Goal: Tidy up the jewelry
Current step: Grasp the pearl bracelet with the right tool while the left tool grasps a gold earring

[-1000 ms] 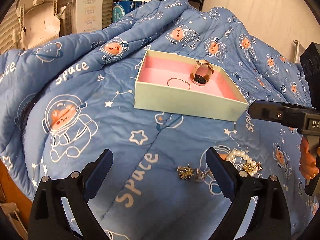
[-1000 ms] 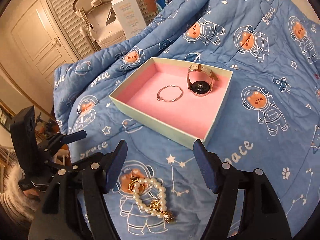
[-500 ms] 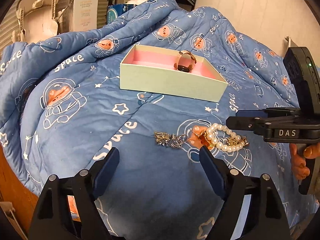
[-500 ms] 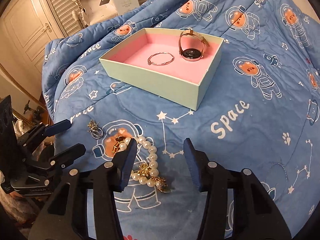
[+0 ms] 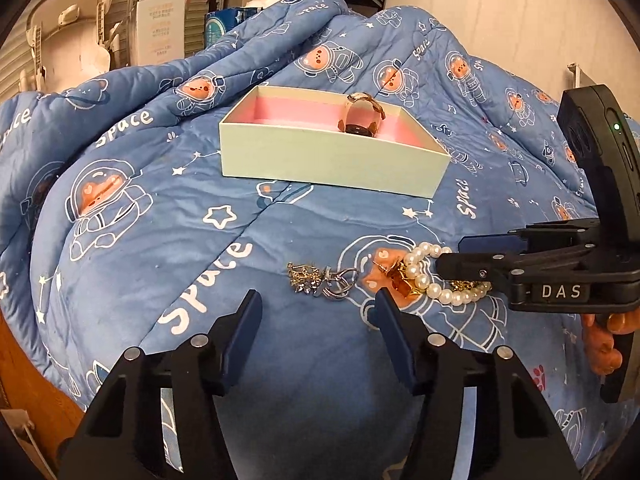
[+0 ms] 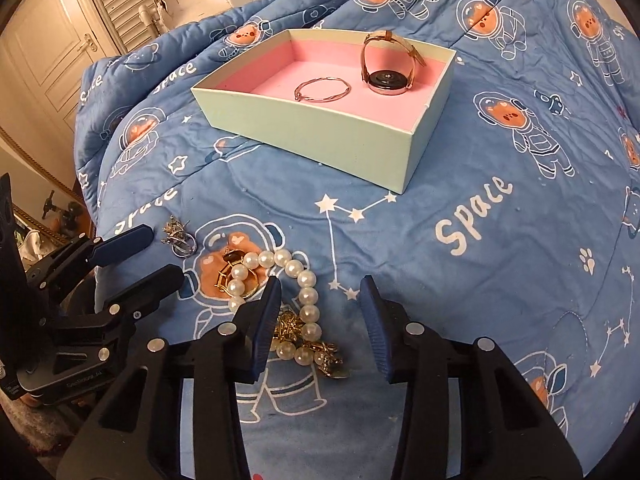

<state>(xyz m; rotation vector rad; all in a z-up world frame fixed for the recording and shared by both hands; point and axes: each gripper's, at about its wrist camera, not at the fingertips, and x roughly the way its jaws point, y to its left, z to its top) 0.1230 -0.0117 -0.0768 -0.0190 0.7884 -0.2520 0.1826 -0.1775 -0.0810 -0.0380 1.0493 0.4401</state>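
Note:
A pale green box with a pink lining sits on the blue quilt. It holds a watch and a thin bangle. In front of it lie a pearl bracelet with gold pieces and a small silver cluster. My right gripper is open, low over the pearl bracelet. My left gripper is open, just short of the silver cluster.
The quilt is rumpled and rises behind the box. Beyond it stand a white carton, a white plastic seat and a shelf. A wooden edge shows at lower left.
Both grippers have come lower and closer to the loose jewelry. The right one now straddles the pearl bracelet; the left one faces the silver cluster.

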